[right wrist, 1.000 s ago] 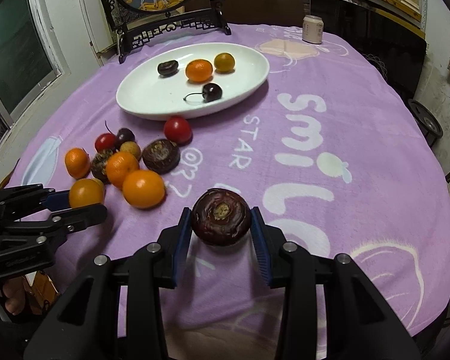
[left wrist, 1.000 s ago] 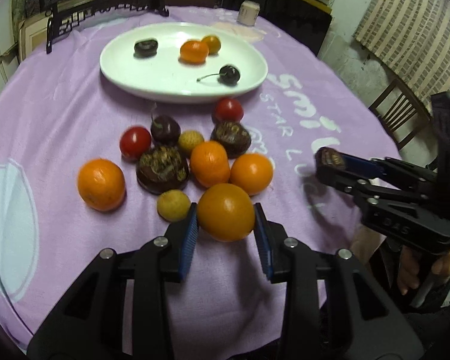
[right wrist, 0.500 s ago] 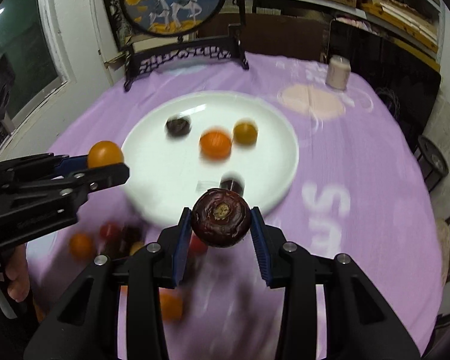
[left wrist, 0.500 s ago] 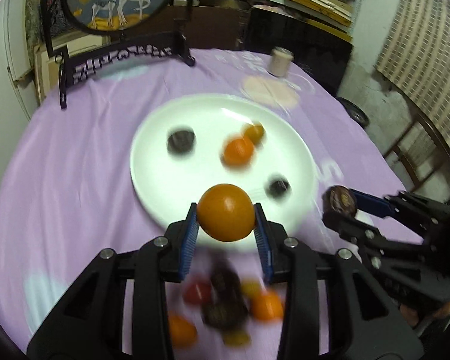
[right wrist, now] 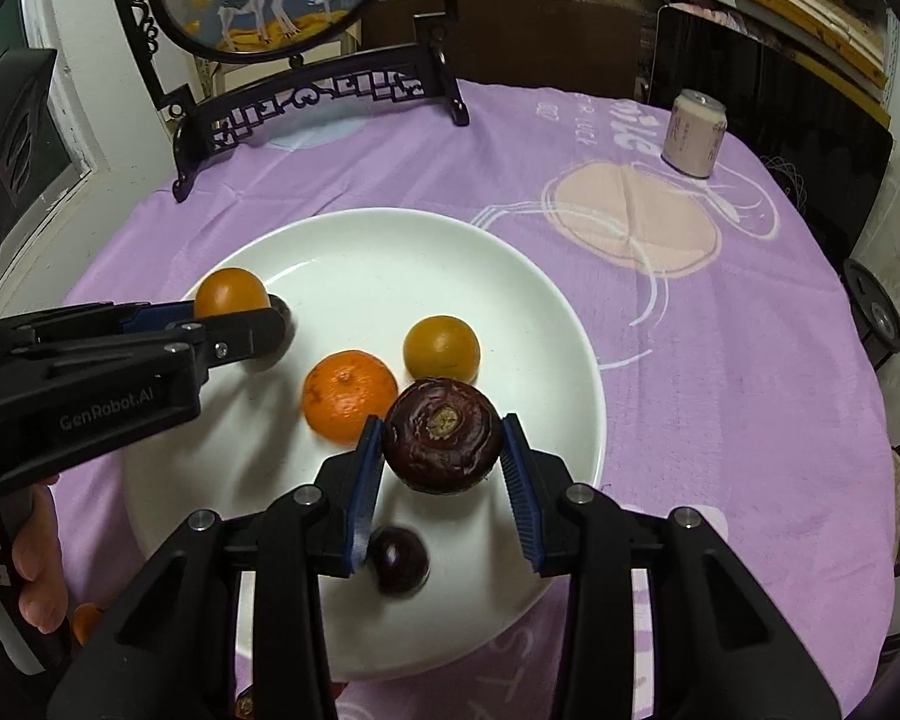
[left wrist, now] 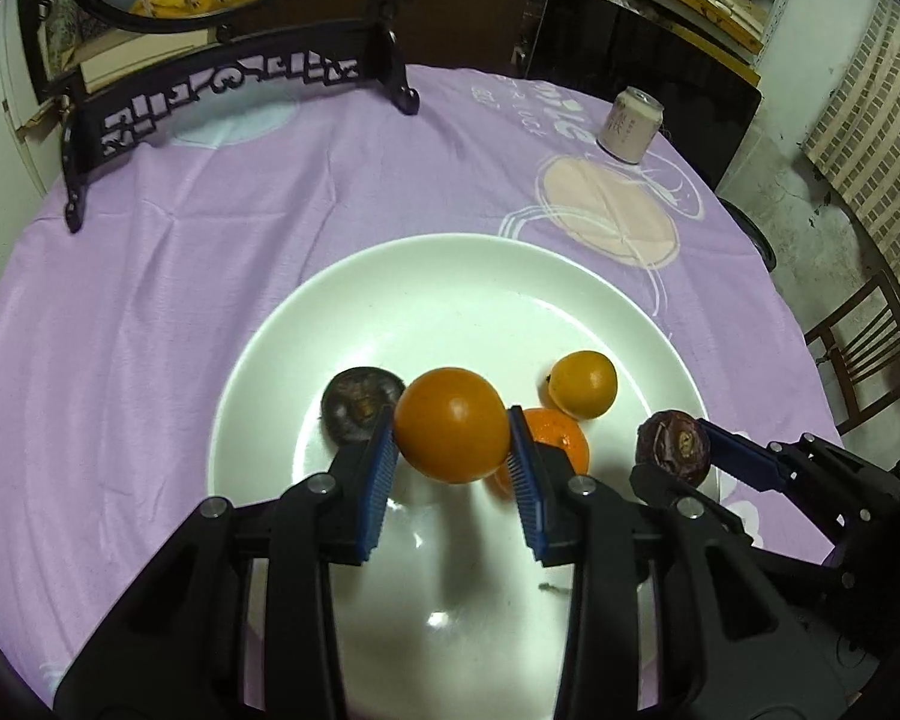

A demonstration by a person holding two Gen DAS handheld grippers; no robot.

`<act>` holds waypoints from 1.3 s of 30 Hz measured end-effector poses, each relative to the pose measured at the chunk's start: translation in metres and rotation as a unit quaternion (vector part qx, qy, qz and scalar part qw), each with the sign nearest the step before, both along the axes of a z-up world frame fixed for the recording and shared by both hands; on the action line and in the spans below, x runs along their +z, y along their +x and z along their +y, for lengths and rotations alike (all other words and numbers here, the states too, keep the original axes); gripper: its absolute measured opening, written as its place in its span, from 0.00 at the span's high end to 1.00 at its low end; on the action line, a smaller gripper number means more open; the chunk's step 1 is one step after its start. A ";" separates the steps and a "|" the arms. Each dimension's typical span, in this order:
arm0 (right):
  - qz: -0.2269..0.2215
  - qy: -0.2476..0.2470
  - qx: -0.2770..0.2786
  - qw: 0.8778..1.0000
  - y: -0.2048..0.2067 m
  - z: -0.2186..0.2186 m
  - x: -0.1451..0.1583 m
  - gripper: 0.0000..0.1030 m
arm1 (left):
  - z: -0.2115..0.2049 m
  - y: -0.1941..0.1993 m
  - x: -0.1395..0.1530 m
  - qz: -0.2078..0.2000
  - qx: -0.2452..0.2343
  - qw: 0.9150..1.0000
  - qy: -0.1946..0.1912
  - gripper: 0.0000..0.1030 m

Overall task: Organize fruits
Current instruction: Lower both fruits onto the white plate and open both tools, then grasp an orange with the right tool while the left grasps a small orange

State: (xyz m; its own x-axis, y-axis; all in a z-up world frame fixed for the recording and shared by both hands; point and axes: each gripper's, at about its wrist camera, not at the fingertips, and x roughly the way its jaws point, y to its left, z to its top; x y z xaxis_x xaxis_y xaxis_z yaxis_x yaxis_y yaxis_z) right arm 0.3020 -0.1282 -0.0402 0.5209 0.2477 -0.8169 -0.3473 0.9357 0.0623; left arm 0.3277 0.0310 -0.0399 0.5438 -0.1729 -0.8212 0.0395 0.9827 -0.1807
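In the left wrist view the left gripper [left wrist: 452, 427] fills the lower middle of the frame, its jaws clamped on a smooth orange [left wrist: 452, 423] held over the white plate [left wrist: 270, 360]. Behind the left blue pad a dark wrinkled fruit [left wrist: 357, 401] lies on the plate; behind the right pad sits a mandarin [left wrist: 561, 441], and just above it in the frame a small yellow-orange fruit [left wrist: 585, 384]. At the right edge of that view the right gripper [left wrist: 675, 450] holds a dark purple fruit [left wrist: 673, 443] at the plate's rim. In the right wrist view the right gripper [right wrist: 443, 435] occupies the lower centre, its jaws closed on that dark purple fruit [right wrist: 443, 432] above the plate [right wrist: 540, 300]; a cherry-like dark fruit [right wrist: 399, 558] rests on the plate below it. The plate stands on a tabletop covered with a purple cloth [right wrist: 720, 420]; a pale can [right wrist: 693, 132] stands at upper right, and a black carved stand [right wrist: 306, 96] at upper left.
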 end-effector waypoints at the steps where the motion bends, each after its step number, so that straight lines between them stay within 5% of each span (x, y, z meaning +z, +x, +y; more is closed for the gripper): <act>1: 0.001 0.000 -0.001 1.000 0.001 0.000 -0.001 0.62 | -0.001 0.001 -0.001 0.001 -0.001 1.000 -0.001 0.65; 4: 0.002 -0.001 -0.002 1.000 0.006 0.001 -0.005 0.61 | -0.003 0.004 -0.003 0.001 -0.005 1.000 -0.001 0.64; 6: -0.002 0.001 -0.009 1.000 0.008 -0.001 -0.006 0.41 | -0.001 -0.001 0.004 -0.014 -0.003 1.000 -0.001 0.52; 13: -0.025 0.004 -0.035 0.999 -0.005 -0.023 0.003 0.41 | 0.014 -0.051 0.046 -0.078 0.013 0.997 -0.016 0.43; 20: -0.068 -0.002 -0.043 0.997 -0.086 -0.047 0.031 0.40 | 0.029 -0.158 0.048 -0.123 0.022 0.992 0.018 0.13; 30: -0.051 0.003 -0.011 0.999 -0.167 -0.042 0.024 0.38 | 0.052 -0.230 0.013 -0.084 0.044 0.995 0.031 0.11; 39: 0.013 -0.005 0.069 0.998 -0.203 0.001 -0.022 0.37 | 0.072 -0.271 -0.005 -0.067 0.061 0.995 0.032 0.11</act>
